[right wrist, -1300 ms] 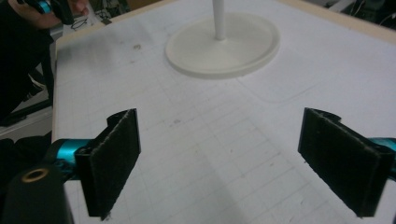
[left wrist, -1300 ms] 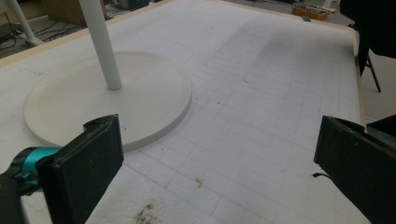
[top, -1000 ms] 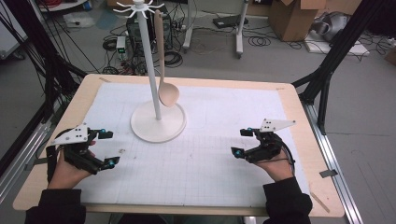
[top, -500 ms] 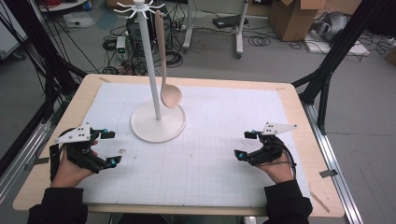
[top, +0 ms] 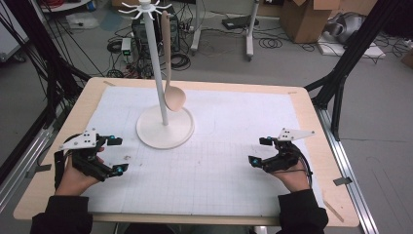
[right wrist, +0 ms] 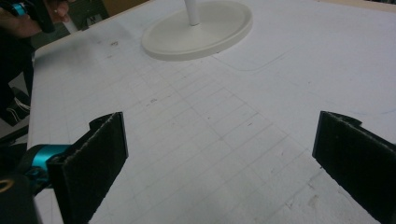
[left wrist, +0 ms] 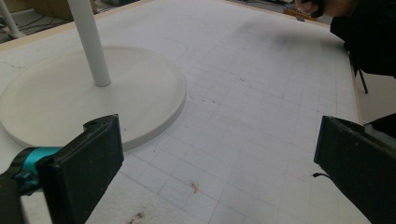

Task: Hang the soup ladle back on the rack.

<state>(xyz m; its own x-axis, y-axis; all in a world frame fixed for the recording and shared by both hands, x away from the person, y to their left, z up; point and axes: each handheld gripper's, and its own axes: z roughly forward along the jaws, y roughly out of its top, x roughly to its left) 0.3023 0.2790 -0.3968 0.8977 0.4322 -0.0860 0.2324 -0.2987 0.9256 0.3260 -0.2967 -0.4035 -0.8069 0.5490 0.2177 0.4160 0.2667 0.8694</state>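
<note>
Since the earlier frame the right claw [top: 260, 150] has drawn slightly nearer and opened wider; the left claw [top: 117, 155] is unmoved. Both gape empty over the counter [top: 234, 190]. Farther off, a wooden spoon [top: 171, 92] hangs from the white stand [top: 164, 127].

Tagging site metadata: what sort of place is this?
Likely a robotics lab or workshop: a gridded mat on the table, loose cables and cardboard boxes on the floor, black frame struts around the table.
</note>
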